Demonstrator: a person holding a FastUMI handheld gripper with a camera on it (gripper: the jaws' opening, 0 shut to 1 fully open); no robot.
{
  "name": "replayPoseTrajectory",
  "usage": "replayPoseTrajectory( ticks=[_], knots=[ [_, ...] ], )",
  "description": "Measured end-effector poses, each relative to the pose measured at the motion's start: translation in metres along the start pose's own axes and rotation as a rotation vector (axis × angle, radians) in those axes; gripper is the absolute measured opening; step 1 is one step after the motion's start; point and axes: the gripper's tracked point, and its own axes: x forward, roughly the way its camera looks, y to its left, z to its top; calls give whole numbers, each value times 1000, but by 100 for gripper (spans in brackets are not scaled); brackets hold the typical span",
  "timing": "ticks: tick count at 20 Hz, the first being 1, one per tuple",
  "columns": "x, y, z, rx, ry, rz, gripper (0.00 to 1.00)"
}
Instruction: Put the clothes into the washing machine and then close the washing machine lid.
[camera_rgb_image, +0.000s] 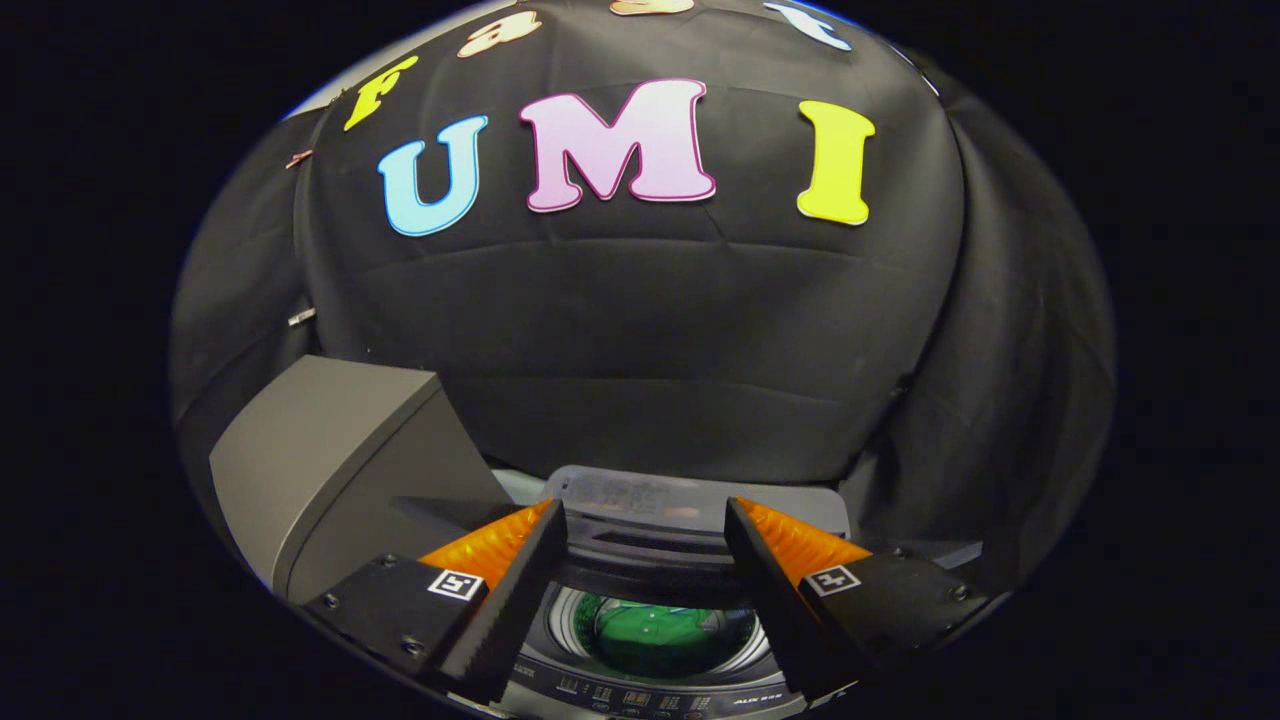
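My gripper (640, 505) hangs open above the washing machine (560, 640), with nothing between its orange-backed fingers (500, 560). Below and between the fingers the round drum opening shows, and a green garment (655, 635) lies inside it. The machine's grey lid (625, 497) stands raised and folded at the back of the opening, just ahead of the fingertips. The control panel (650, 697) runs along the machine's near edge, under the fingers.
A large grey box-shaped unit (340, 460) stands to the left of the machine, close beside the left finger. The booth's black cloth wall (650, 340) hangs right behind the machine and wraps round both sides.
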Motion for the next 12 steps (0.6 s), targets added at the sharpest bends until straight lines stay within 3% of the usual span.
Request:
replayPoseTrajectory(
  ticks=[8, 12],
  knots=[
    [8, -14, -89, 38, 171, -38, 100],
    [3, -8, -67, 64, 113, -36, 99]
  ],
)
